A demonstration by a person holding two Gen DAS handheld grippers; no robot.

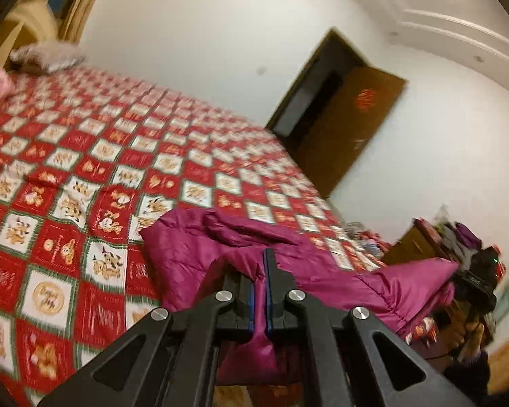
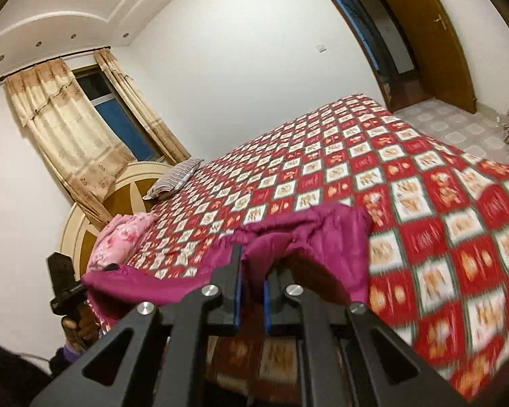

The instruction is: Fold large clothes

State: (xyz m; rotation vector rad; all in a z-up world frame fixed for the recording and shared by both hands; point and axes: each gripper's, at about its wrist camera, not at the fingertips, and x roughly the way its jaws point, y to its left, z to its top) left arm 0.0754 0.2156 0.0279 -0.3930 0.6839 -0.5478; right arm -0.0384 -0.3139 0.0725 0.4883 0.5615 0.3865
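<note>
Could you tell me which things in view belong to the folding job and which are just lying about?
Part of the job:
- magenta padded jacket
- left tool, shut on the jacket
- right tool, shut on the jacket
- bed's checked cover

Just lying about:
- striped pillow
- pink quilt
- curtains
- door

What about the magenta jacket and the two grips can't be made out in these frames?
- Jacket type: bunched, sleeves and front indistinct in both views.
- Its lower part: hidden behind the left gripper, left wrist view.
- Right gripper contact: fabric covers the fingertips, right wrist view.
- Bedspread motifs: motion-blurred.
</note>
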